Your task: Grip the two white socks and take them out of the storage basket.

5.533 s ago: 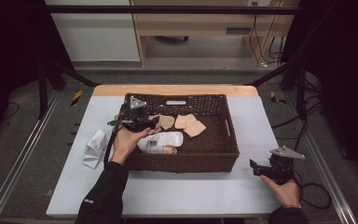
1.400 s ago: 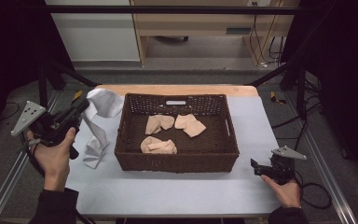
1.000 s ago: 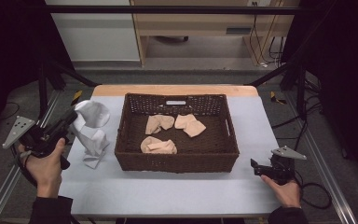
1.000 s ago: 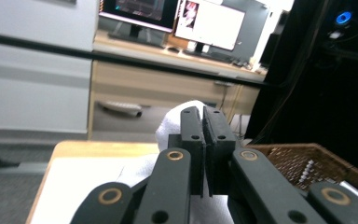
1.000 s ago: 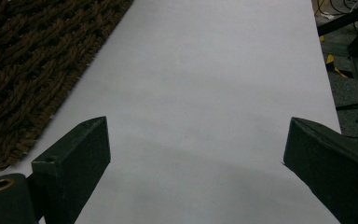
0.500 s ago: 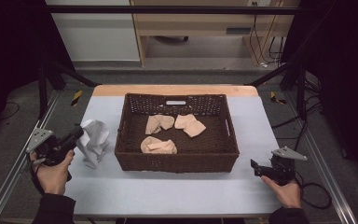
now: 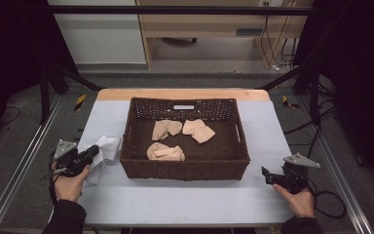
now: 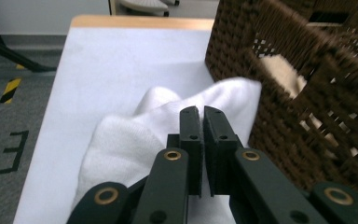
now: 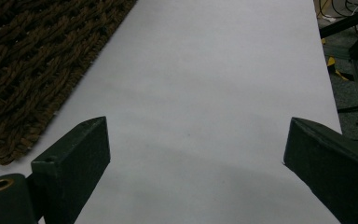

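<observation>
A white cloth (image 8: 135, 140) is pinched between the closed jaws of the left gripper (image 8: 200, 116), which is held low at the table's left edge; the cloth is seen bunched on the white table (image 7: 175, 200) just beside the left wall of the wicker basket (image 7: 185, 168), and in the left gripper view its far fold appears to touch the weave. Three beige cloths (image 7: 165, 152) are left lying inside the basket, apart from the white one. The right gripper (image 7: 272, 176) is rested on the table near the basket's front right corner, its jaws spread wide with nothing between them.

Several risks are judged from this: only a thin fold seems to be caught, so the cloth could be let slip if it is lifted quickly; the loose end could be snagged on the rough weave if it is dragged along the wall; the light basket could be nudged sideways if the gripper is swung against it.
</observation>
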`<state>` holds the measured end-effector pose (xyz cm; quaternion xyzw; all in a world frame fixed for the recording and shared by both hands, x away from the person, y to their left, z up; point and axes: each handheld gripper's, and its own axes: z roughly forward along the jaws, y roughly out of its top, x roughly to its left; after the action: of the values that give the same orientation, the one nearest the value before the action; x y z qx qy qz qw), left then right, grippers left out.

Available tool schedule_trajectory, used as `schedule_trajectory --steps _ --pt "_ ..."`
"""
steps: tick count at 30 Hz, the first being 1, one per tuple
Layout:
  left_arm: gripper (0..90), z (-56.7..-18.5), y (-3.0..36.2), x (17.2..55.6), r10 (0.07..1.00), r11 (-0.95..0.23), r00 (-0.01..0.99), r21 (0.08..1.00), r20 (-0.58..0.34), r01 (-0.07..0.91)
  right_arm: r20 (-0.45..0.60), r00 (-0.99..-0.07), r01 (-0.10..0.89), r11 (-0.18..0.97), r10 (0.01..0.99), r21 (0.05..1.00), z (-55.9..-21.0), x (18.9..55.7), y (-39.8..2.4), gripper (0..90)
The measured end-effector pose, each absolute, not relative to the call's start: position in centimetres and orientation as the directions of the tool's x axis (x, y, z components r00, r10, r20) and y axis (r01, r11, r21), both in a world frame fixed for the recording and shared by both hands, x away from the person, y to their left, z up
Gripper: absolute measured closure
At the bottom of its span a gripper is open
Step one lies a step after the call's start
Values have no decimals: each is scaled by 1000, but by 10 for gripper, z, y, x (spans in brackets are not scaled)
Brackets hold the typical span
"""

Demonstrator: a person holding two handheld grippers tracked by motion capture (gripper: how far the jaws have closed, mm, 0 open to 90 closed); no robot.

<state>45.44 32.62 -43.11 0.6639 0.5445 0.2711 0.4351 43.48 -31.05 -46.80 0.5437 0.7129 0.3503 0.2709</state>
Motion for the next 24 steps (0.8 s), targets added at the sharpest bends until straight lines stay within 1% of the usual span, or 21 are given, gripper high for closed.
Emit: schedule_trajectory --steps 3,7,9,10,11,12,13,14,15,18,20,24 --pt "834 -434 326 455 959 -33 261 869 -112 493 -3 -261 587 161 965 793 -468 435 -310 73" --pt "752 -436 326 454 952 -39 283 875 -114 483 -3 -260 587 161 966 793 -468 435 -310 73" --pt "687 -434 325 453 947 -34 296 880 -123 474 -4 -261 587 162 965 793 -468 435 -310 73" --pt "687 -433 325 453 946 -26 296 885 -129 465 -4 -261 587 162 965 793 -468 435 -310 73" --pt "578 -430 326 451 947 -3 289 894 -142 449 -4 -260 586 162 965 794 -468 435 -311 73" --pt "544 -428 326 449 945 8 289 896 -151 443 -4 -260 586 161 966 794 -468 435 -311 73" --pt "518 -428 326 449 945 8 289 896 -151 443 -4 -260 586 161 966 794 -468 435 -311 73" --pt "518 -427 327 447 943 15 293 899 -158 438 -3 -258 587 159 966 794 -468 435 -311 73" --pt "472 -426 328 442 941 16 298 904 -158 428 -1 -256 587 157 967 795 -468 435 -311 73" --pt "397 -426 331 434 943 9 297 904 -149 426 -1 -253 586 154 967 796 -468 435 -311 72" --pt "381 -427 333 431 945 4 294 905 -143 426 -1 -253 586 154 967 796 -468 435 -311 72" --pt "305 -428 337 424 950 -1 282 900 -135 435 4 -249 583 147 968 799 -468 435 -312 72"
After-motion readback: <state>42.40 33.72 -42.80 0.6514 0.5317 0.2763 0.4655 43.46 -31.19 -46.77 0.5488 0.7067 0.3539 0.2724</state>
